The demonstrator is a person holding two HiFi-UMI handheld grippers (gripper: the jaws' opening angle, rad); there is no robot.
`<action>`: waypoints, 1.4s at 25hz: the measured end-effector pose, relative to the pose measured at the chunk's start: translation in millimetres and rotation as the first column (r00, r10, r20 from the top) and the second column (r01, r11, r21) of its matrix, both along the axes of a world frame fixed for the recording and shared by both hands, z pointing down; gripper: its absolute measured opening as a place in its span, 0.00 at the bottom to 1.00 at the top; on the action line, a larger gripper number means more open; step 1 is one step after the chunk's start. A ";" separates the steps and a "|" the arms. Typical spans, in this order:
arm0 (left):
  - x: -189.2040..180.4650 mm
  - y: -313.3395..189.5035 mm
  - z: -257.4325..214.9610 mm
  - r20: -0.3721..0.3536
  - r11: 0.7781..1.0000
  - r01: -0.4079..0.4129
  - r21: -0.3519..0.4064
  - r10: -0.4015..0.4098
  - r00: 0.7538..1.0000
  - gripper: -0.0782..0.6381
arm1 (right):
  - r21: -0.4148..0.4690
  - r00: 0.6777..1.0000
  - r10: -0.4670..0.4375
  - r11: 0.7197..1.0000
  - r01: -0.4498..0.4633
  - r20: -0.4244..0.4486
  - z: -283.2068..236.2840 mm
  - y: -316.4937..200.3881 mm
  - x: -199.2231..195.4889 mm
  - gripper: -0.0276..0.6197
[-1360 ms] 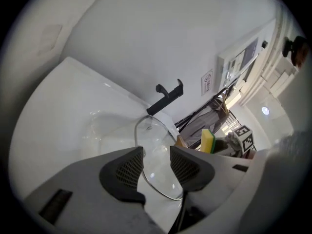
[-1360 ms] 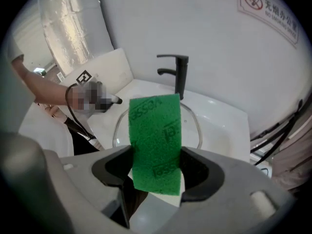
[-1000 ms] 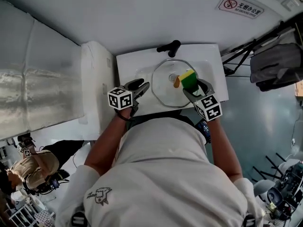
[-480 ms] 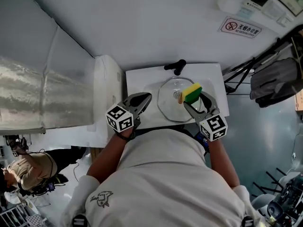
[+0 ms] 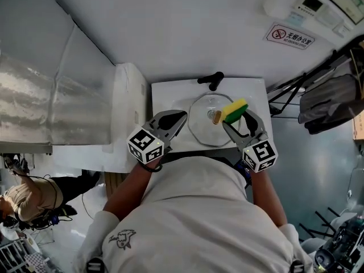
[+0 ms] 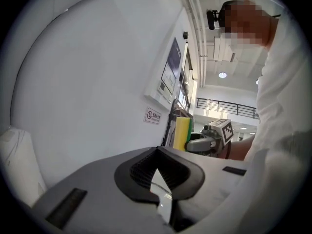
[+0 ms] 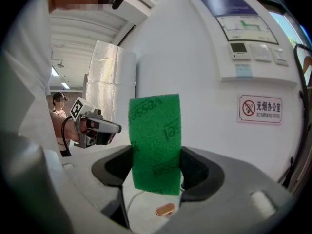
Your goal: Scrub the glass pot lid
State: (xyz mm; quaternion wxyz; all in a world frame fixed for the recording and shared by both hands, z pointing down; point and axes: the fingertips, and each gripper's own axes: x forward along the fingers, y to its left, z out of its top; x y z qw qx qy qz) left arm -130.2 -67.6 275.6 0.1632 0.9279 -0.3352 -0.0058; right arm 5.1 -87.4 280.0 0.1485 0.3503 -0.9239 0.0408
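One glass lid (image 5: 209, 124) lies in the sink (image 5: 170, 98); right hand-held gripper (image 5: 232, 120) grips sponge (image 5: 235, 109), left hand-held gripper (image 5: 181, 116) clenched empty.

Top: you wear a pale short-sleeved T-shirt (image 5: 199, 209), small dark emblem (image 5: 120, 238) at your left shoulder | Wrists: dark bands (image 5: 151, 165) | Tools: your left gripper (image 5: 182, 115) and right gripper (image 5: 236, 119) are grey with dark ribbed pads, white cubes (image 5: 146, 144) printed with black squares.
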 end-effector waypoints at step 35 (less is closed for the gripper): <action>232.1 223.9 -43.4 0.089 0.963 0.255 0.089 -0.262 0.961 0.11 | 0.026 0.982 -0.175 0.984 0.174 0.065 -11.4 194.6 241.9 0.50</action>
